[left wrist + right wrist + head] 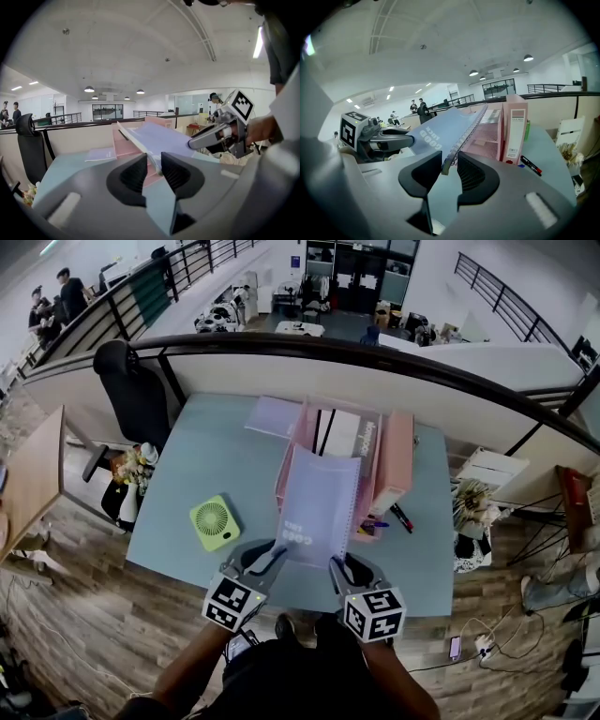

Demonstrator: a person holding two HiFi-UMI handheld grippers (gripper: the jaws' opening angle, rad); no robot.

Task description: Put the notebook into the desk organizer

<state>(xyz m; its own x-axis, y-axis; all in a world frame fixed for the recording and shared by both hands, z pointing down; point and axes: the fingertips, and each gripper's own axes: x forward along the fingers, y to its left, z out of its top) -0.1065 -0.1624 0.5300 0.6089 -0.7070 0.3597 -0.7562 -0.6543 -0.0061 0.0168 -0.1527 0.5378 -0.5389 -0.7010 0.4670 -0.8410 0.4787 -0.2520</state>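
Observation:
A lilac spiral notebook (319, 506) hangs tilted above the pale blue desk (202, 479), its far edge over the pink desk organizer (302, 430). My left gripper (277, 557) is shut on the near left corner of the notebook (157, 139). My right gripper (335, 565) is shut on the near right corner, by the wire spine of the notebook (454, 129). The organizer (490, 136) stands just beyond the notebook in the right gripper view. The left gripper view shows the organizer (123, 144) under the notebook's far end.
A green mini fan (215, 522) lies on the desk left of the notebook. A second lilac book (273, 415) lies at the back. A pink file box (395, 463) stands right of the organizer, with markers (401, 517) beside it. A railing runs behind the desk.

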